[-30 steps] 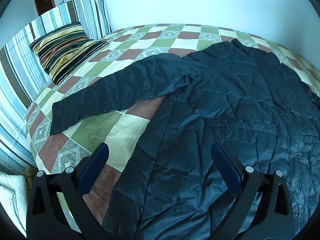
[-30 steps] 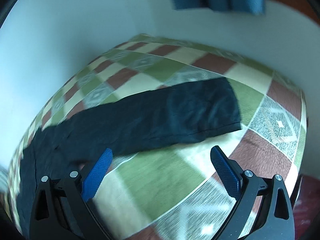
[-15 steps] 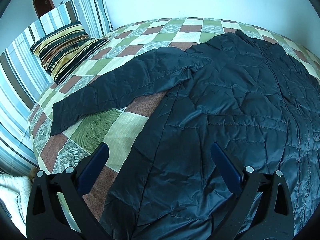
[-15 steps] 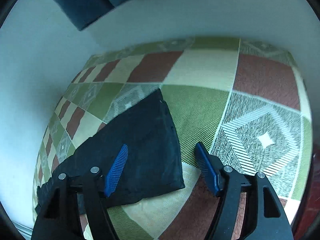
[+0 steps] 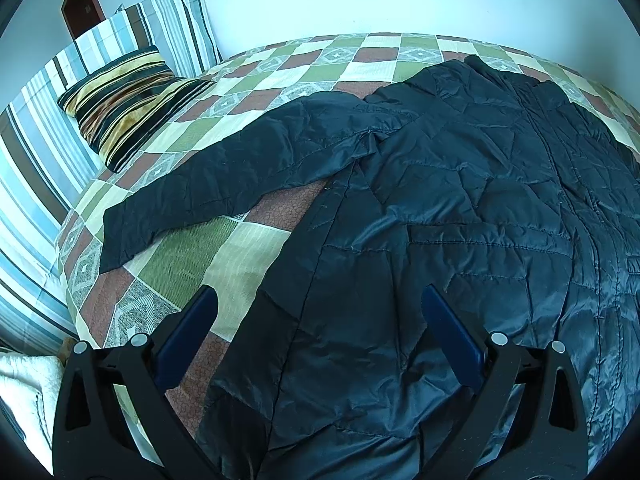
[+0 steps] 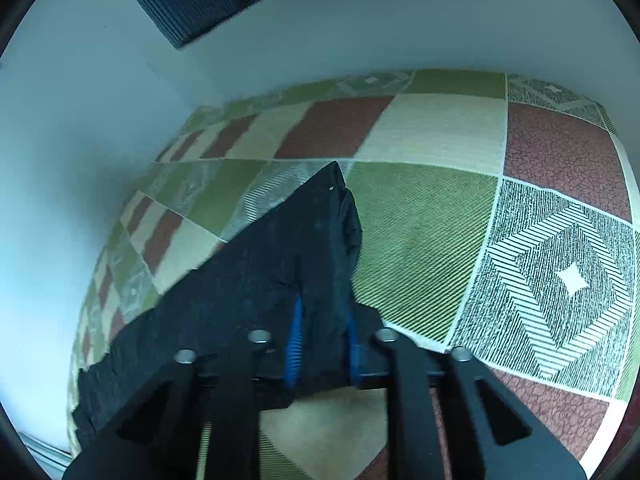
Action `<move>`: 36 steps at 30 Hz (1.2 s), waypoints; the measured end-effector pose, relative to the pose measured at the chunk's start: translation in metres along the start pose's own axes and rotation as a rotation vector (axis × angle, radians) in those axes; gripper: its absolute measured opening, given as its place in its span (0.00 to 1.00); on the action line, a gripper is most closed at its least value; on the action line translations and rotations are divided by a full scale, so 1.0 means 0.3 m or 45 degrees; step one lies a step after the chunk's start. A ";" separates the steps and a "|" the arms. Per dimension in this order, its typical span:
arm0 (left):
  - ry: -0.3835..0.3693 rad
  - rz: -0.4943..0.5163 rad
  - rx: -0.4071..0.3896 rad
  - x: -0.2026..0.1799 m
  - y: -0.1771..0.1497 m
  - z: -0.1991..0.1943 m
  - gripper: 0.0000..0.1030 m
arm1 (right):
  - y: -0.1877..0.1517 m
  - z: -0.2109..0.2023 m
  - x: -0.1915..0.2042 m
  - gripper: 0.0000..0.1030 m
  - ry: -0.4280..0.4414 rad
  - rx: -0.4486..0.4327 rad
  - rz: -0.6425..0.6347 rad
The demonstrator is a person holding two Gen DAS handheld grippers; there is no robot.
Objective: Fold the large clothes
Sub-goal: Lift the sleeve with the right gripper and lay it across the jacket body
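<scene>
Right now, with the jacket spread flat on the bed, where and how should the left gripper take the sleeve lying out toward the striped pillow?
Grip the cuff end of that sleeve. It lies flat and straight on the quilt, its free end nearest the open left gripper, so come in low from the cuff side, probably pinching its edge. The right gripper is closing on the other cuff likewise.

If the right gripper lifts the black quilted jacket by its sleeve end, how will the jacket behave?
The black quilted jacket will probably droop, since it lies limp and creased on the checked bedspread. Its shiny fabric looks slippery, so the sleeve end, bunched between the closing right gripper, may slide. The body would likely drag.
</scene>
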State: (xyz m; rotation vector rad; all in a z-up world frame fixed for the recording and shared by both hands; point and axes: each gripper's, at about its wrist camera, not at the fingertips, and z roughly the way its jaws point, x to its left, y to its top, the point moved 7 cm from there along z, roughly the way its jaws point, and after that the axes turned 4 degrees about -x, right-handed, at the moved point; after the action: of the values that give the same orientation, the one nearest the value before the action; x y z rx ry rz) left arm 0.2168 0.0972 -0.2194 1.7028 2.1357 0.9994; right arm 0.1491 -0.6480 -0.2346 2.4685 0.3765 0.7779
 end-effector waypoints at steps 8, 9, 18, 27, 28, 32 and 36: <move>-0.010 -0.007 0.012 0.010 -0.020 0.012 0.98 | 0.000 -0.187 0.261 0.07 0.172 -0.120 -0.156; -0.014 -0.012 0.014 0.016 -0.024 0.014 0.98 | -0.008 -0.208 0.307 0.06 0.194 -0.130 -0.191; -0.013 -0.049 0.018 0.071 -0.032 0.025 0.98 | -0.218 -0.351 0.803 0.06 0.481 -0.096 -0.495; 0.043 -0.092 0.013 0.173 -0.019 0.065 0.98 | -0.593 -0.366 1.184 0.06 0.665 0.041 -0.763; 0.051 -0.099 0.016 0.186 -0.021 0.072 0.98 | -0.649 -0.366 1.227 0.06 0.682 0.060 -0.797; 0.074 -0.118 0.031 0.228 -0.026 0.101 0.98 | -0.839 -0.363 1.340 0.06 0.750 0.140 -0.886; 0.087 -0.125 0.047 0.253 -0.034 0.131 0.98 | -1.012 -0.370 1.422 0.06 0.811 0.231 -0.973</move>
State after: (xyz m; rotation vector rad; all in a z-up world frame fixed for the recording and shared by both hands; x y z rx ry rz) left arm 0.2087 0.1811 -0.2378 1.5841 2.2702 1.0107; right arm 0.3910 -0.1816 -0.1325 1.8937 1.5551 1.1731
